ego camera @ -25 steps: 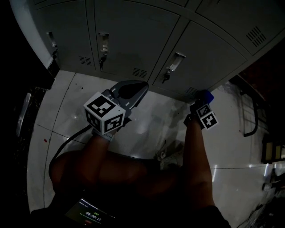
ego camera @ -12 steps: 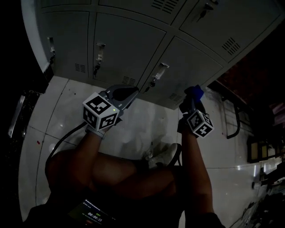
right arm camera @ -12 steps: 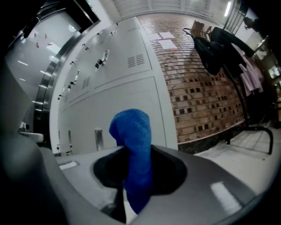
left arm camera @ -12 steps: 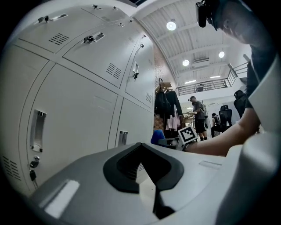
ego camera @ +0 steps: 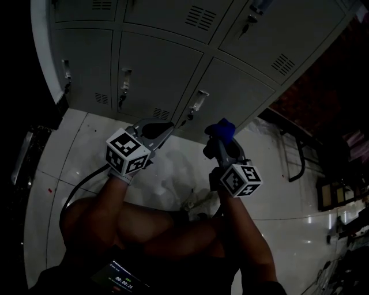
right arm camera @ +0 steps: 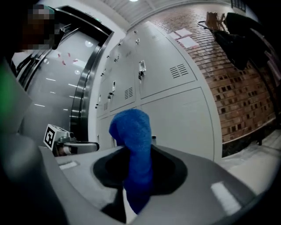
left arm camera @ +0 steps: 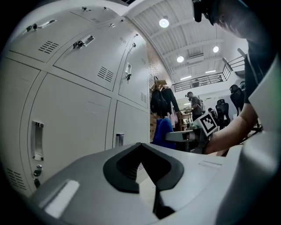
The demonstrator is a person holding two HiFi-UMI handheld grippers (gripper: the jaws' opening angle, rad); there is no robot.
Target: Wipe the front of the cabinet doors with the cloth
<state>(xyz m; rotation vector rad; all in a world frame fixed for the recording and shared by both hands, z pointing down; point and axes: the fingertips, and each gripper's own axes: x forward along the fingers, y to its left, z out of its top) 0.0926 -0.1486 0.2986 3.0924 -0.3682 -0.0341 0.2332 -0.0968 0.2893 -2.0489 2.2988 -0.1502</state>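
The right gripper (ego camera: pixel 221 144) is closed on a blue cloth (right arm camera: pixel 131 145). The cloth is pinched low in the jaws, and its bunched free end stands up and forward beyond them. The left gripper (ego camera: pixel 157 128) is held just beside it at the person's left. Its jaws are drawn together to a thin slit with nothing between them. No desk is in view, so places are given from the cabinet's edges.

Below both grippers a pale tiled floor (ego camera: pixel 173 173) is seen, running up to the cabinet's bottom edge. Straight ahead of the grippers stand the grey locker-style cabinet doors (ego camera: pixel 153 69). The bottom-row door (ego camera: pixel 233 92) with a latch (ego camera: pixel 199 99) at its left edge is the one nearest the cloth.

The cloth's long axis is roughly in line with the right gripper and pointed at the lowest part of that door, near the bottom edge. Whether the cloth's tip touches the metal cannot be told. In the right gripper view the door face is seen beyond the cloth, apparently a little apart. Of the two hands, only the right carries the cloth. A short push forward is judged to be what is needed to press the cloth flat on the door before any stroke.

Further up, a second row of doors with vent slots (ego camera: pixel 199 16) is seen, and a brick wall (right arm camera: pixel 239 88) lies past the cabinet's right edge.
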